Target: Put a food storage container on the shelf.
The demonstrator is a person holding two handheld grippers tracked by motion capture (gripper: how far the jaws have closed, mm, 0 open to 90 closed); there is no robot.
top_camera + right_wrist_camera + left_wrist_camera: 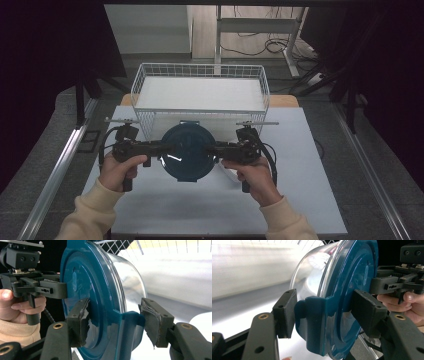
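A round container with a dark teal lid (187,152) and a clear glass bowl (312,267) sits between my two grippers, just in front of the wire basket. My left gripper (162,148) grips its left side, with one pad (287,312) against the teal clip tab (317,322) and the other on the lid top. On the opposite side, my right gripper (216,148) clamps the right clip tab (127,327) the same way. Each gripper view shows the other gripper beyond the lid (85,272). I cannot tell whether the container rests on the table or hangs above it.
A white wire basket (200,65) with a pale floor stands at the back of the white table (300,200), directly behind the container. Metal rails run along both sides of the table. Desk legs and cables lie on the floor beyond.
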